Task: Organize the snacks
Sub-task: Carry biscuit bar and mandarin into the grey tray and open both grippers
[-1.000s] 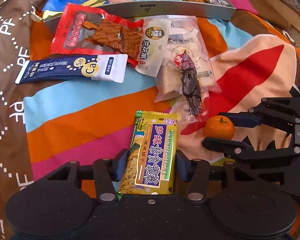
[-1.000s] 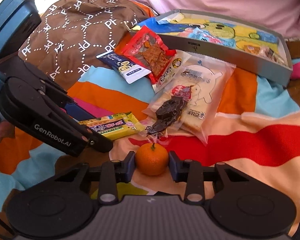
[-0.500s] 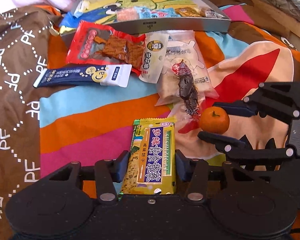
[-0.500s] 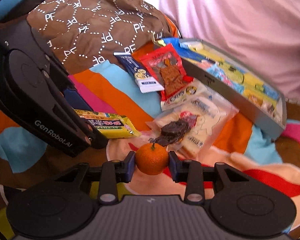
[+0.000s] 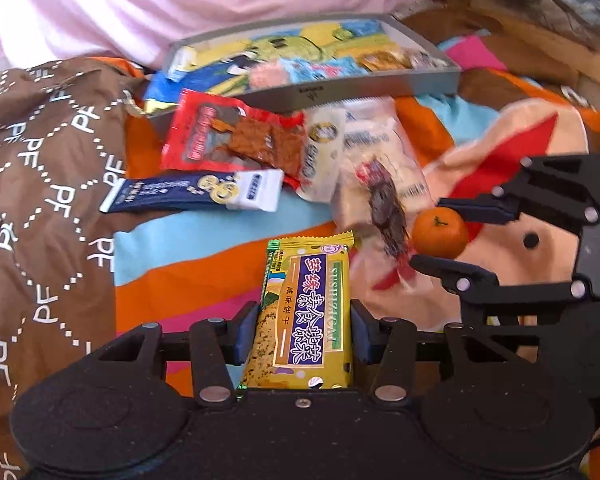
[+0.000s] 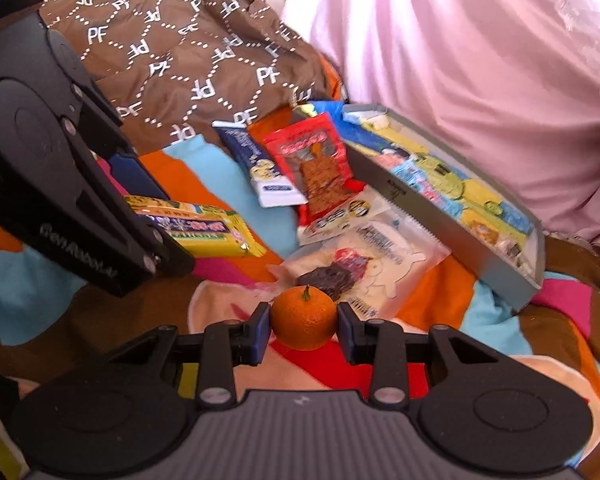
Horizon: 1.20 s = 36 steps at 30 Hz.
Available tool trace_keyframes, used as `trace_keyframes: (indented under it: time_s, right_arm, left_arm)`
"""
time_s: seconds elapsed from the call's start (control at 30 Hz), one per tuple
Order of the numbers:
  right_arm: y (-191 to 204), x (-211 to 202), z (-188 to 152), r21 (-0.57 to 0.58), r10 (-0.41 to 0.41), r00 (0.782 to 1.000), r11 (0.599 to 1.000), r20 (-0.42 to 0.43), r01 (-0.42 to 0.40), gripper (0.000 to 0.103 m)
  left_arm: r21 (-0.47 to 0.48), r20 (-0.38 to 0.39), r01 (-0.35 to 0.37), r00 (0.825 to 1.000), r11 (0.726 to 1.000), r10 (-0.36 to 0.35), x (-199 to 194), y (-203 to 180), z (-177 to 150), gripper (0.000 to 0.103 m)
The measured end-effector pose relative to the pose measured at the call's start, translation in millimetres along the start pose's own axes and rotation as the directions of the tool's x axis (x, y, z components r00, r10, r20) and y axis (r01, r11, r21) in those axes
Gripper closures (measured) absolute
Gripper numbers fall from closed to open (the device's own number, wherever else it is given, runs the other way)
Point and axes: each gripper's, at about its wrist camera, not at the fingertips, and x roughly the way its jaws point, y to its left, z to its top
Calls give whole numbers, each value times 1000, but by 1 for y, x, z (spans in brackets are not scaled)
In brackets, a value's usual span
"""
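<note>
My left gripper (image 5: 300, 326) is shut on a yellow-green biscuit pack (image 5: 306, 312), held above the striped blanket. My right gripper (image 6: 303, 326) is shut on a small orange tangerine (image 6: 303, 318); the left wrist view shows that tangerine (image 5: 439, 233) to the right, between the right gripper's black fingers. The biscuit pack (image 6: 198, 230) shows at the left in the right wrist view. Ahead lie a red snack pack (image 5: 228, 138), a navy and white pack (image 5: 196, 194), a clear pack with a dark piece (image 5: 384, 192), and a grey box (image 5: 340, 88) holding several snacks.
A brown quilt with white PF letters (image 5: 40, 168) lies at the left. Pink bedding (image 6: 460, 32) rises behind the grey box (image 6: 440, 216). The colourful blanket (image 5: 204, 268) covers the surface below both grippers.
Both grippers have risen and tilted up while holding their items; the grey box and the pink bedding now show more fully. The loose packs have not moved.
</note>
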Motion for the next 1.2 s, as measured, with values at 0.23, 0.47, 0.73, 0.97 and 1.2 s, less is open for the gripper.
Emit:
trace_keyframes:
  time_s: [0.23, 0.47, 0.73, 0.97, 1.2]
  right_arm:
    - [-8, -3, 5, -17, -91, 993, 996, 80, 93, 64]
    - [-29, -2, 12, 48, -172, 973, 985, 152, 166, 64]
    - [-50, 20, 23, 133, -334, 903, 942, 271, 309, 64]
    - [-77, 39, 32, 169, -408, 849, 913, 335, 372, 64]
    - [-105, 59, 40, 248, -422, 857, 900, 297, 357, 63]
  left_arm:
    - [-68, 72, -24, 997, 997, 29, -5, 12, 21, 53]
    - [35, 116, -43, 992, 998, 39, -2, 16, 66, 53]
    - [-25, 179, -38, 983, 999, 42, 11, 20, 131, 53]
    - [-57, 95, -86, 991, 995, 91, 26, 22, 201, 53]
    - [-100, 128, -48, 990, 994, 61, 59, -1, 245, 53]
